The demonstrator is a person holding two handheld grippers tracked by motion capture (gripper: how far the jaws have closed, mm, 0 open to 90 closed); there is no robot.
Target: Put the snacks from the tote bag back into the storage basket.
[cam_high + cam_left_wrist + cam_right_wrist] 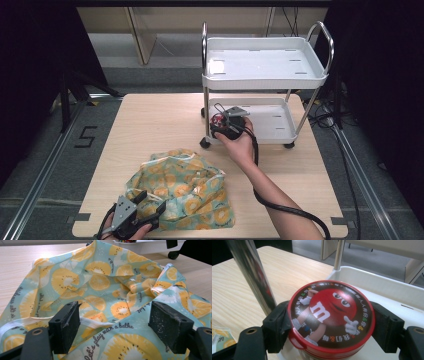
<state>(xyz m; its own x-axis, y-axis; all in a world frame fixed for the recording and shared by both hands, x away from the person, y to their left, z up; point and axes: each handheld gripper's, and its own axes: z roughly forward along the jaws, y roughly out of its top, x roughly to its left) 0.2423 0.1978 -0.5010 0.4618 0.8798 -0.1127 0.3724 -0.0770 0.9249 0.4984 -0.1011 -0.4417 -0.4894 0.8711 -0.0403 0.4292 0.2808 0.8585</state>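
The right hand-held gripper (331, 322) clamps the tin (331, 319) at the cart's (272, 131) lower tray, not yet released; the left hand-held gripper (120, 325) hangs apart over the cloth (105, 287).

Cloth (185, 187) front on table (150, 120); cart (265, 90) behind; tin (218, 120) over lower shelf (272, 122).

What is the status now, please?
Right gripper shut on red tin, at cart's lower tray. Left gripper open over fruit-print cloth. Cart post close beside tin.
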